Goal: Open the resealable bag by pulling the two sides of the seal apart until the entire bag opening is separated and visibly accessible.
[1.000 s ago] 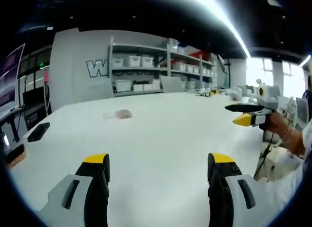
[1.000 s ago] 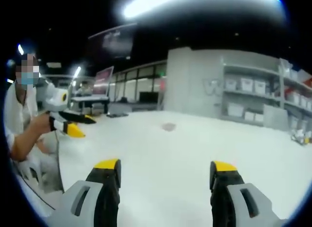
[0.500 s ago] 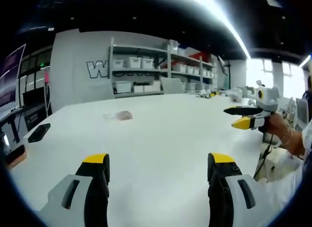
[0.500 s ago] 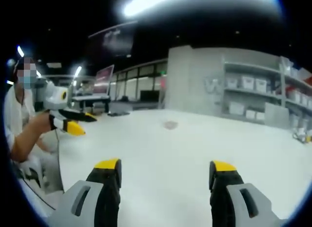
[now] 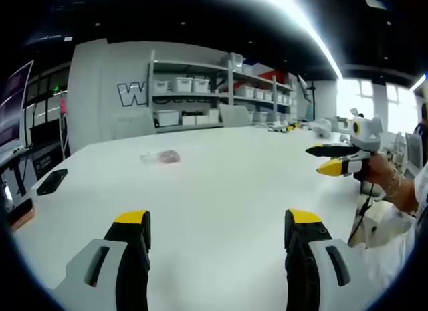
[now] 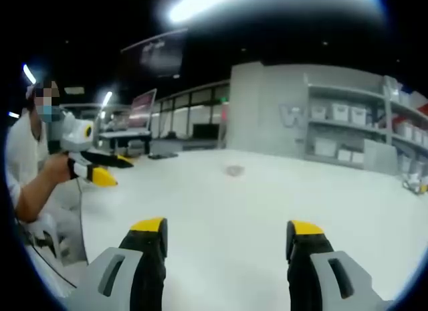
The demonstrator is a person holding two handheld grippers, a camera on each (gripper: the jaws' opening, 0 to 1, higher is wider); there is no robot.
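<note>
The resealable bag [image 5: 162, 156] lies on the table [image 5: 221, 184], far ahead of my left gripper [image 5: 215, 239] and right gripper [image 6: 227, 249], both spread wide, grasping nothing.

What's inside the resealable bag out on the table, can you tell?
The resealable bag lies flat on the white table, far from both tools. Something reddish-brown shows through it; it's too small and blurred to identify, and the seal's state is unclear.

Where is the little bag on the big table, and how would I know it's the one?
Look at the big white table in front of the grey shelves of white bins. Far out on it lies a small clear plastic bag with something reddish-brown inside. The flat black phone-like slab at the table's edge is dark, not see-through.
</note>
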